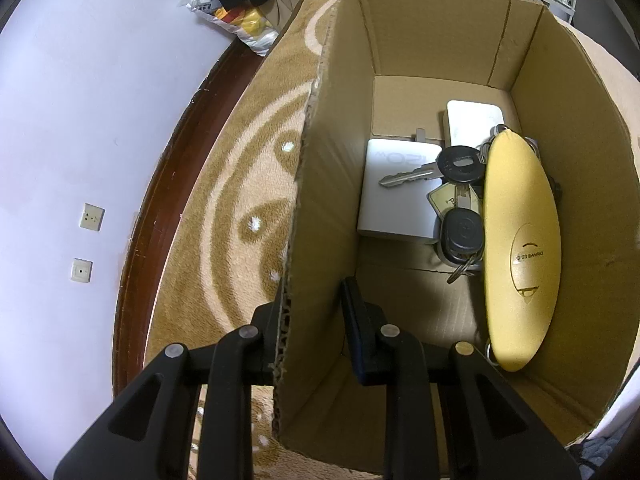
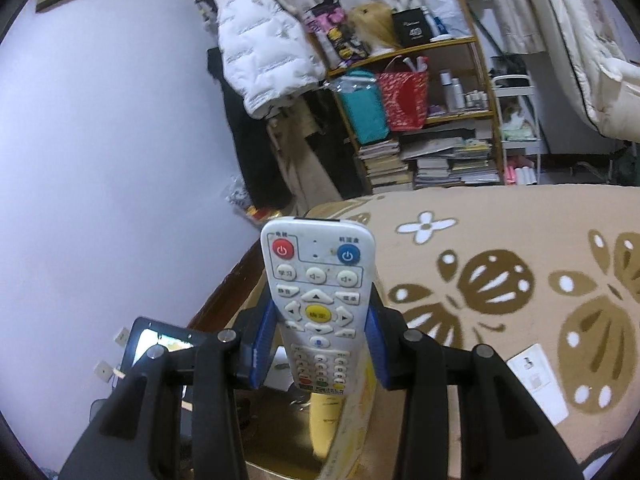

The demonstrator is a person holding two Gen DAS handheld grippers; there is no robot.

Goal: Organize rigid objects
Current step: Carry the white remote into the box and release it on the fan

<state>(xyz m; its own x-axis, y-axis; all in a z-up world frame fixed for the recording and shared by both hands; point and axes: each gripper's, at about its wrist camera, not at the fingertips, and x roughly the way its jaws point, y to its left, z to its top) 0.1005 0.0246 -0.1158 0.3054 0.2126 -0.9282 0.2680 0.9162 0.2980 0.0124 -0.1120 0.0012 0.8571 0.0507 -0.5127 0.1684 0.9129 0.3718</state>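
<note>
Holding a white remote control [image 2: 318, 312] lengthwise, the right claw [image 2: 318, 344] is clenched on its two long edges, buttons facing up, above the patterned blanket [image 2: 500, 248]. The left claw [image 1: 316, 328] is clamped shut on the near wall of the cardboard box [image 1: 440, 32], steadying it. The remote is judged best lowered flat into the bare floor of the box, clear of the yellow oval case [image 1: 520, 248], the keys [image 1: 452, 176] and the two white adapters [image 1: 394, 196] lying there already. Release should be delayed until the remote is inside. Casing noted as worn, with red and blue power buttons at the far end.
</note>
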